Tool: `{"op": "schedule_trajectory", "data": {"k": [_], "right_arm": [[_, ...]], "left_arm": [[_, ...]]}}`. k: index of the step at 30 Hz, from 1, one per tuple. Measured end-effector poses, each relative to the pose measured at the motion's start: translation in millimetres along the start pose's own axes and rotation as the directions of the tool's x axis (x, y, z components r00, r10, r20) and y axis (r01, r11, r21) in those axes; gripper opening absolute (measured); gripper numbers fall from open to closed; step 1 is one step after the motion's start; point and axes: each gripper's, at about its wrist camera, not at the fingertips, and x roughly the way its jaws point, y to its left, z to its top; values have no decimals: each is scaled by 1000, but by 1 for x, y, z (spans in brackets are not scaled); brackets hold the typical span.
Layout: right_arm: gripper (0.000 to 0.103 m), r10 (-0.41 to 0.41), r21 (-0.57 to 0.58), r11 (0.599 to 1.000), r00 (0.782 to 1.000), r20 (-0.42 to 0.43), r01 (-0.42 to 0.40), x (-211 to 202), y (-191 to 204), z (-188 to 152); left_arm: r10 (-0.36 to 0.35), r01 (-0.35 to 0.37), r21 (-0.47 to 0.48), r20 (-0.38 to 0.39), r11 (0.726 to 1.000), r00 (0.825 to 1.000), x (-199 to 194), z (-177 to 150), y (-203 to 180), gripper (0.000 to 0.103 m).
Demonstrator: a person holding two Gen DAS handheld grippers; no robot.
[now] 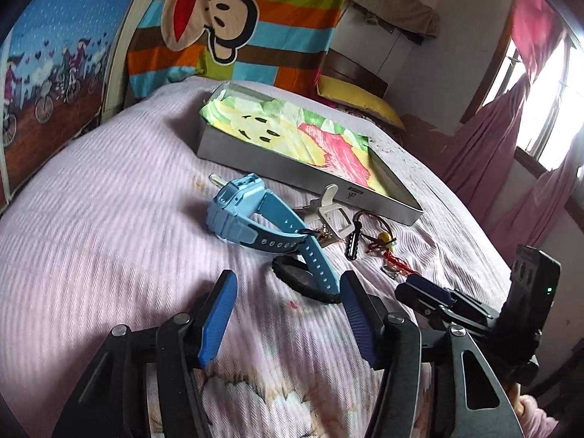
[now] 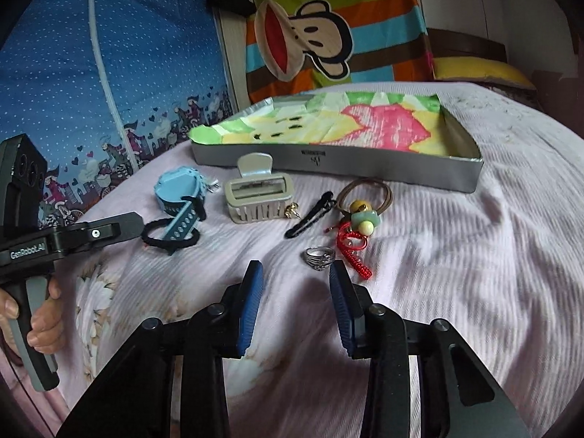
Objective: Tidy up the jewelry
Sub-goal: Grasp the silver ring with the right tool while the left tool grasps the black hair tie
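Jewelry lies scattered on a pink bedspread in front of a silver tray (image 2: 328, 162) lined with a bright cloth. In the right wrist view my right gripper (image 2: 295, 268) is open, with a silver ring (image 2: 319, 255) just beyond its right finger. Past the ring lie a red cord (image 2: 352, 252), a beaded brown hair tie (image 2: 363, 215), a black hairpin (image 2: 310, 215), a small gold earring (image 2: 291, 211) and a beige claw clip (image 2: 257, 197). My left gripper (image 1: 288, 281) is open, close to a black hair tie (image 1: 292, 279) and the strap of a blue watch (image 1: 252, 208).
The tray (image 1: 255, 162) sits at the far side of the bed (image 1: 109, 219). A striped monkey-print cloth (image 1: 233, 18) hangs behind it, and a yellow pillow (image 1: 357, 102) lies beside it. Pink curtains (image 1: 511, 146) and a window are on the right. A hand (image 2: 43, 314) holds the left gripper's handle.
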Motion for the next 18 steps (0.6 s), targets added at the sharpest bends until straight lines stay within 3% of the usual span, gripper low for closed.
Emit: {"op": "schedule_trajectory", "data": {"k": [4, 12, 18], "right_arm": [[34, -26, 19, 999, 999, -28, 26, 12, -2, 5], [33, -28, 32, 999, 999, -45, 29, 20, -3, 7], [21, -25, 43, 999, 999, -39, 26, 23, -5, 6]], "left_arm": [[-7, 6, -22, -20, 1000, 1000, 5, 3, 5, 50], [-62, 57, -61, -91, 996, 994, 16, 3, 7, 25], [-57, 52, -56, -93, 997, 994, 15, 2, 6, 8]]}}
